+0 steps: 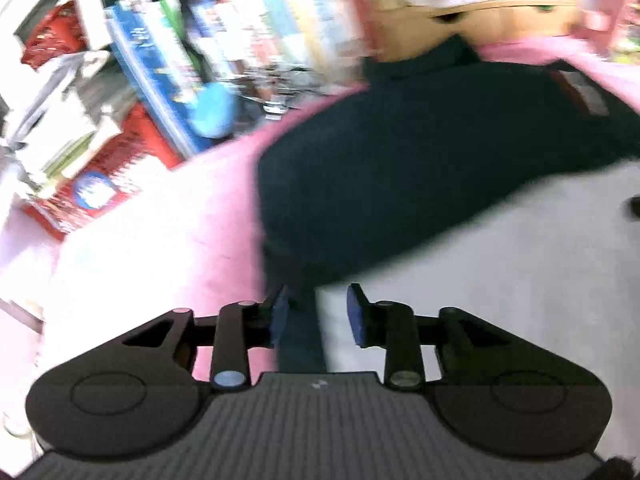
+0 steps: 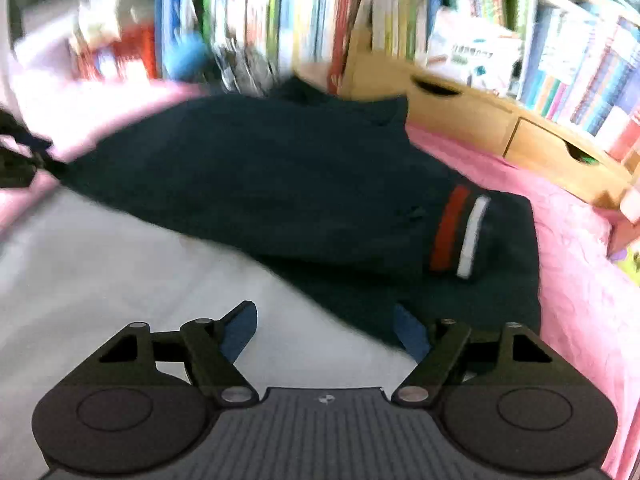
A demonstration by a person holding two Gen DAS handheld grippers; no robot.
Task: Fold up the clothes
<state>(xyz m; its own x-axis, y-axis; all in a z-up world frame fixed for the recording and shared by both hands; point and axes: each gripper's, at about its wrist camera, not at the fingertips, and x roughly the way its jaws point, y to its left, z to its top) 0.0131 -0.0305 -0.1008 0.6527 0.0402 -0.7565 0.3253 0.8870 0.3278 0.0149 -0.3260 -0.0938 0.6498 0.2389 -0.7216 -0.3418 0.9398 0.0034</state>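
The left tool (image 1: 318,316) is parted a little and grips nothing, though a dark strip of cloth runs between its pads. The right tool (image 2: 324,332) is spread wide, empty. The navy garment (image 2: 280,184) lies at twelve o'clock from both, its red-and-white cuff (image 2: 460,232) toward two. White sheet (image 2: 100,260) over pink bedding (image 2: 572,260); bookshelves (image 2: 320,12) beyond.

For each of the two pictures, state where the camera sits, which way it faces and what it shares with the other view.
Left wrist: on the left gripper, facing forward and down at the dark navy garment; jaws apart.
Right wrist: on the right gripper, facing the same garment's red and white striped cuff; jaws wide.
Shared: garment, pink bedsheet, blurred bookshelf.
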